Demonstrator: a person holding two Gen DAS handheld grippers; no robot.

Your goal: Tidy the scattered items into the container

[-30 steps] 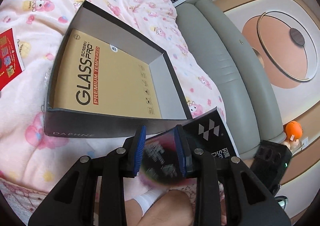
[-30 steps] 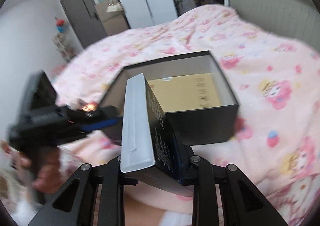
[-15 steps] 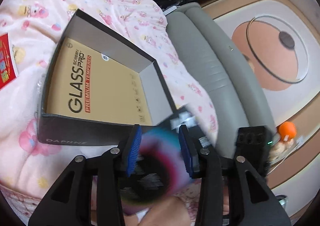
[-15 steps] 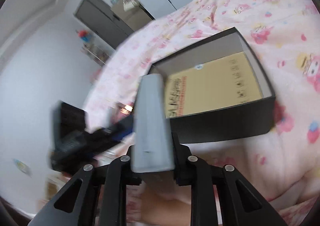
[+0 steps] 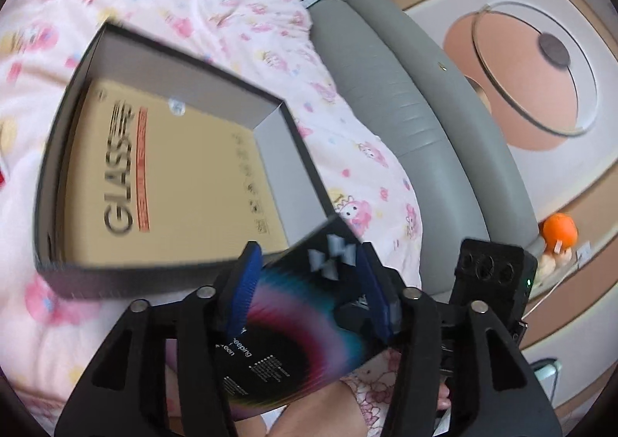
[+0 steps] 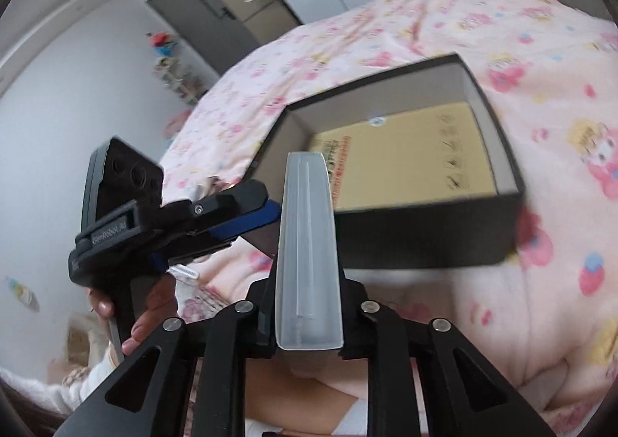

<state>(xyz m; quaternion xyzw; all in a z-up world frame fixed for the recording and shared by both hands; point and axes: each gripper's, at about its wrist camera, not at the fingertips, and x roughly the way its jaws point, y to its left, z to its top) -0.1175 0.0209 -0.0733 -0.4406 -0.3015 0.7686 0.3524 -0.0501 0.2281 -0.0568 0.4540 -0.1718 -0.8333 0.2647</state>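
the right gripper [image 6: 309,321] was clenched on the slim black packet [image 6: 309,244], long axis aimed at the open box [image 6: 421,240] just beyond on the bed [image 6: 502,31], while the left gripper [image 5: 309,290] was opening around that packet.

An open black box [image 5: 116,274] with grey inner walls sits on the pink bedspread, left of centre, a tan "GLASS" pack [image 5: 174,174] flat inside. A black rainbow-printed package [image 5: 293,325] tilts at lower centre, just off the box's near corner.
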